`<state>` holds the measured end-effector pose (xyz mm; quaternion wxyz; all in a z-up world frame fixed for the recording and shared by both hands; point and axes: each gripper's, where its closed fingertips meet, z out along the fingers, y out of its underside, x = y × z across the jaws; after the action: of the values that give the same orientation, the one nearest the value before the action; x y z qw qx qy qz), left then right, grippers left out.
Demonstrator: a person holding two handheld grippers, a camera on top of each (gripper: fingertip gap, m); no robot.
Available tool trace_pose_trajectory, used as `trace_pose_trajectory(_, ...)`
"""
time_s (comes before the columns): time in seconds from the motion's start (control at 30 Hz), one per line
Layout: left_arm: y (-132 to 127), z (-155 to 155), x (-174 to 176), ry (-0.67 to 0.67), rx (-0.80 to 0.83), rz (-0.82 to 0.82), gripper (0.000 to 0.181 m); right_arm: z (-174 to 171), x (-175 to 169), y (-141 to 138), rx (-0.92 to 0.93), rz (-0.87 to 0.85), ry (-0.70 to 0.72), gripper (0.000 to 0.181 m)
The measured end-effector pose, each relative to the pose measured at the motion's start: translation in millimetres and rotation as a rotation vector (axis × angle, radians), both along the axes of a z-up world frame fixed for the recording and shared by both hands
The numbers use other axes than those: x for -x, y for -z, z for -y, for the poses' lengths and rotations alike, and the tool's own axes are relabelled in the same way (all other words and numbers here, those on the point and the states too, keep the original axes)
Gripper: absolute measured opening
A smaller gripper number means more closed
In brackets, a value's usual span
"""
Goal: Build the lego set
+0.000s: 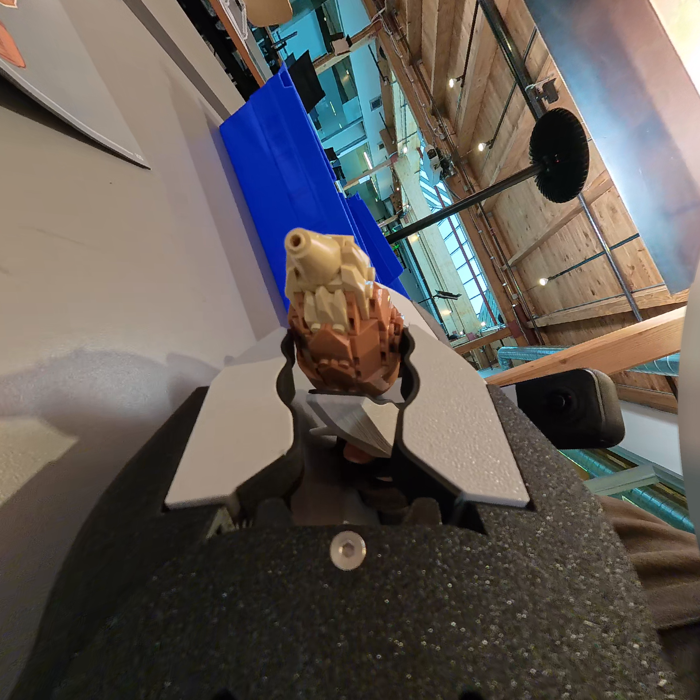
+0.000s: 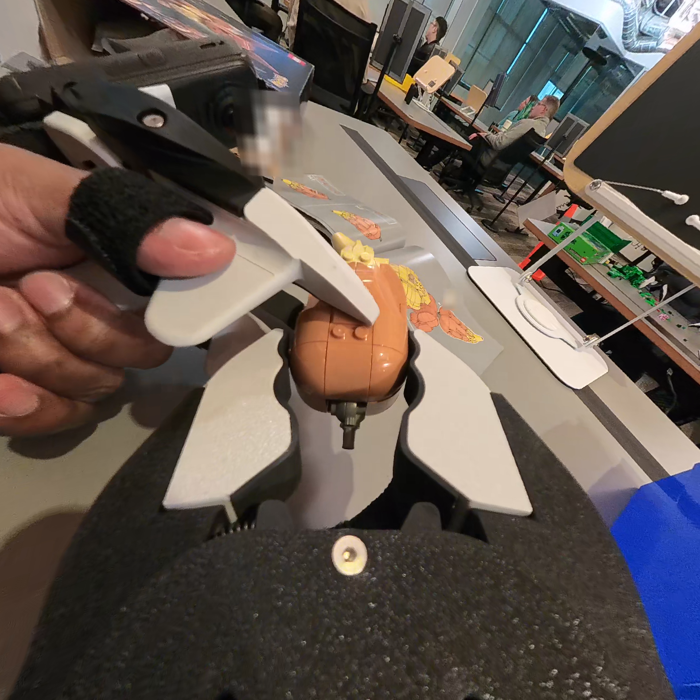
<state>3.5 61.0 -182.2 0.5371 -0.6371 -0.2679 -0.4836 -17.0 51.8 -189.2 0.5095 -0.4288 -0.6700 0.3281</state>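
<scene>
Right wrist view: both grippers' jaws part-closed, clamping brown lego model (image 2: 350, 363).

Left wrist view sat rolled sideways, close behind its fingers, facing table edge and ceiling. Right wrist view faced level across the table. Both shared the brown lego model (image 1: 342, 333) (image 2: 352, 352), seen close.

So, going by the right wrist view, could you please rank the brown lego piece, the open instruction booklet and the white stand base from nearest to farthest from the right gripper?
1. Brown lego piece: clamped between the right gripper fingers.
2. Open instruction booklet: flat on the table just beyond the piece.
3. White stand base: farther off to the right, at the table edge.
</scene>
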Motion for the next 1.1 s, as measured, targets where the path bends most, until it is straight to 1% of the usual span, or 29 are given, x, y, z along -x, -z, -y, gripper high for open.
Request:
trace_pose_trajectory(0.37,0,2,0,-0.018,-0.001,-0.036,0.053,2,0,-1,-0.022,-0.012,-0.002,0.058)
trace_pose_trajectory(0.83,0,2,-1,0.0,-0.011,-0.003,0.052,1,0,-1,-0.042,-0.018,0.01,0.058)
trace_pose_trajectory(0.93,-3,1,-1,0.02,-0.033,-0.001,0.053,1,-1,-3,-0.045,-0.032,0.014,0.058)
trace_pose_trajectory(1.1,-12,7,8,-0.006,-0.082,0.016,0.054,1,-1,-7,-0.058,-0.054,0.02,0.058)
